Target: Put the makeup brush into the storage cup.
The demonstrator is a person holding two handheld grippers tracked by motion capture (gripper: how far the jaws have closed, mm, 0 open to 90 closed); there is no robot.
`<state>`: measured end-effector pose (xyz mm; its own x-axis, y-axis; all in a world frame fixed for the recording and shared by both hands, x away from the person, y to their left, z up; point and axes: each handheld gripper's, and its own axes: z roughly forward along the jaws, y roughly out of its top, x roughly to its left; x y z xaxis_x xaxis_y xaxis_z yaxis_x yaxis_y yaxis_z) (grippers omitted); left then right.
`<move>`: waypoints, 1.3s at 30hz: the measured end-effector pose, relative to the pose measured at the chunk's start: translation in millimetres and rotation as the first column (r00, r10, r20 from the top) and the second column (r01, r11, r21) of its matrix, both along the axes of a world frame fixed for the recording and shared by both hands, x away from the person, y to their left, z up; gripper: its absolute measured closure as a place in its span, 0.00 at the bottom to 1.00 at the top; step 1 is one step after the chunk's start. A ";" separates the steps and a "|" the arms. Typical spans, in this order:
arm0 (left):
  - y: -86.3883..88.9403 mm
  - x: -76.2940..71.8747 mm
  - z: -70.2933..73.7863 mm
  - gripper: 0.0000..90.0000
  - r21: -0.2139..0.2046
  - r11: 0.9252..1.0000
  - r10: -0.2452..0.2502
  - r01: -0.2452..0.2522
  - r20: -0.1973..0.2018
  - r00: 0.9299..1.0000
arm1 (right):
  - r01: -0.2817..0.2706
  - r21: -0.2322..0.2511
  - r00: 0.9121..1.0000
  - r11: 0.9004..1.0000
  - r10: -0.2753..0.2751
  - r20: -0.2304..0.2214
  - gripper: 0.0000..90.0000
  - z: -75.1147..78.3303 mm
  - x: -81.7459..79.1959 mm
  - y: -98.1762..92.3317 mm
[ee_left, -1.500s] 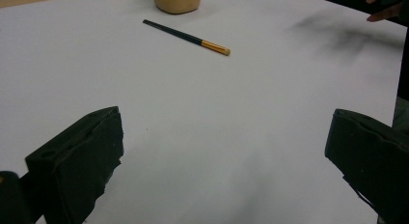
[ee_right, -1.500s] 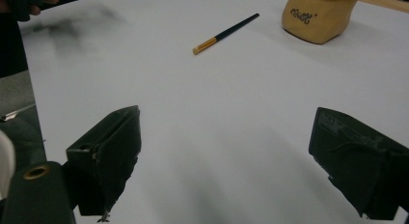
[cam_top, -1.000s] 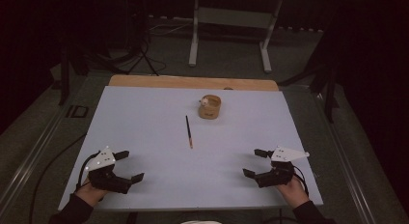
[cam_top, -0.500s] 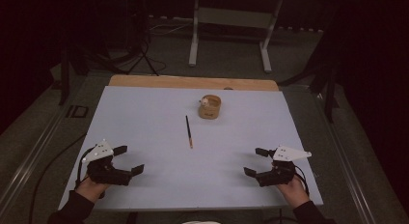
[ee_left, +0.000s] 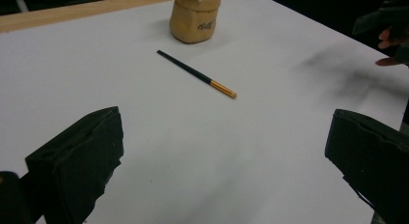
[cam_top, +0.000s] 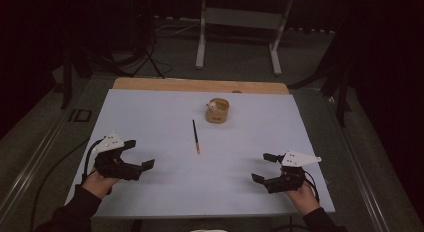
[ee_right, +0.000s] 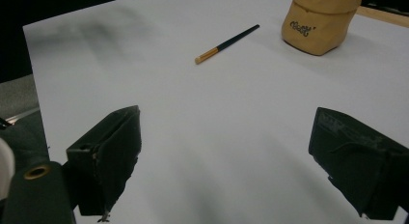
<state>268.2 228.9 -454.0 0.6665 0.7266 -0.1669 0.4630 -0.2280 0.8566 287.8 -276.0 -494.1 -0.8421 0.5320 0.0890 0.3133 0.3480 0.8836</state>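
A dark pencil [cam_top: 195,136] with a gold end lies flat near the middle of the white table [cam_top: 150,122]. Just beyond it stands a small tan pouch [cam_top: 218,110] with something white in its mouth. The left gripper [cam_top: 138,154] is held at the near left, open and empty, jaws wide apart. At the near right the right gripper [cam_top: 264,167] is also open and empty. In the left gripper view the pencil [ee_left: 196,74] and pouch [ee_left: 195,17] lie ahead, between the jaws. From the right gripper view I see the pencil [ee_right: 226,44] and pouch [ee_right: 320,21] ahead.
A wooden strip [cam_top: 200,85] runs along the table's far edge. Beyond it, on the dark floor, stand a grey metal stand [cam_top: 239,22] and cables. A cable [cam_top: 60,164] trails off the table's left side from the left gripper.
The left gripper has lifted and moved slightly forward and to the right. The right gripper has barely shifted. Pencil and pouch stay where they were.
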 end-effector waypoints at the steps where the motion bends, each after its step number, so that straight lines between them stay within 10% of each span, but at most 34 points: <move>1: -1.3 2.0 2.3 0.01 0.002 1.000 0.001 -0.001 -0.005 1.000 | -0.001 0.000 1.000 1.000 0.001 0.003 0.13 0.2 -0.3 0.4; 39: -67.1 86.3 39.3 0.01 0.088 0.996 0.030 -0.018 -0.133 0.991 | -0.027 0.010 1.000 1.000 0.027 0.008 0.13 2.5 -0.6 3.6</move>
<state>354.5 161.8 -414.7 0.6244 0.7578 -0.1894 0.5785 -0.2858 0.7640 287.1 -272.4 -491.6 -0.8569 0.5081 0.0874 0.2969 0.3478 0.8893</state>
